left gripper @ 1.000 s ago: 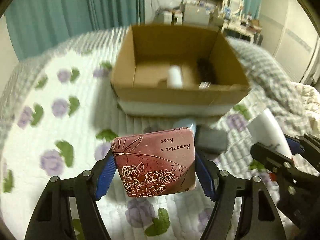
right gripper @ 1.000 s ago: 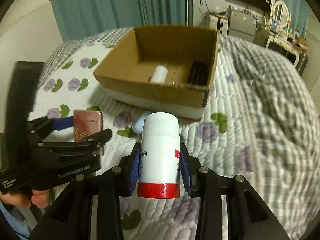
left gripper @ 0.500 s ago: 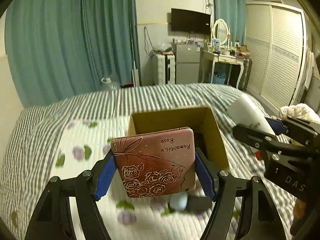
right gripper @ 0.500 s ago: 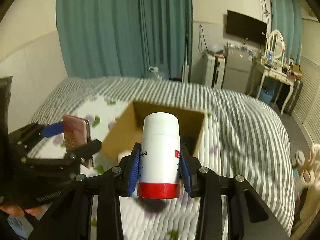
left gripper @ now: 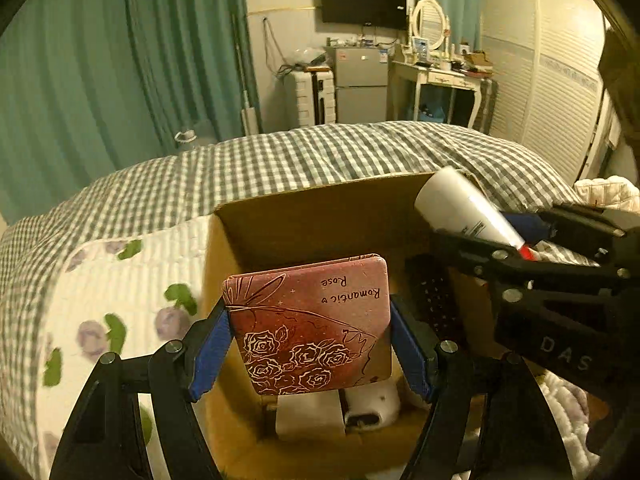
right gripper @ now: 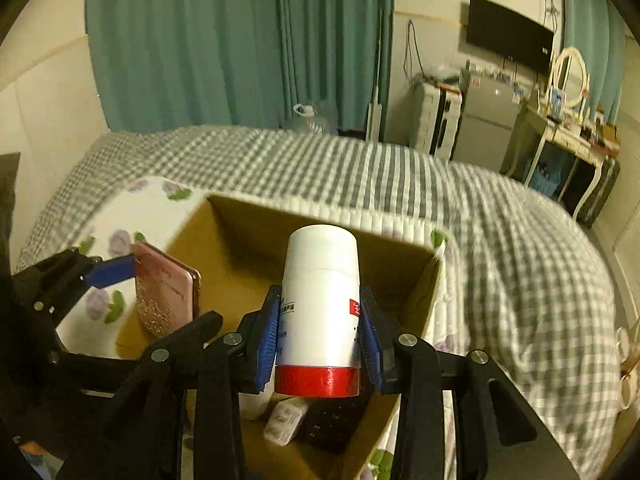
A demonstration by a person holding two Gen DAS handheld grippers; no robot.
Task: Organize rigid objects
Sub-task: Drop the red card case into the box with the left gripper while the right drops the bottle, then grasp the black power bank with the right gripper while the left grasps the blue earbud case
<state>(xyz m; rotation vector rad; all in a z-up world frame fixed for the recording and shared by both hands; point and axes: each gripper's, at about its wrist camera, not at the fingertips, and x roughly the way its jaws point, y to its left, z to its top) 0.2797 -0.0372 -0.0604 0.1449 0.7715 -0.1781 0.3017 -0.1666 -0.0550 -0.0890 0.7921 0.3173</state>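
My left gripper [left gripper: 310,336] is shut on a flat red box printed with roses [left gripper: 308,320] and holds it above the open cardboard box [left gripper: 304,216]. My right gripper [right gripper: 320,332] is shut on a white bottle with a red base [right gripper: 320,304], also above the cardboard box [right gripper: 256,220]. The bottle shows at the right of the left wrist view [left gripper: 460,208]; the red box shows at the left of the right wrist view [right gripper: 164,296]. Inside the cardboard box lie a white cylinder [left gripper: 372,400], a white block [left gripper: 308,412] and a black item [left gripper: 432,300].
The cardboard box sits on a bed with a floral quilt [left gripper: 120,280] and a grey checked blanket [right gripper: 500,240]. Teal curtains [right gripper: 220,40], a small fridge [left gripper: 360,80] and a white dressing table [left gripper: 440,80] stand beyond the bed.
Both grippers have moved forward with their loads, from in front of the cardboard box to over its opening. The views first tilted up towards the room, then down into the box.
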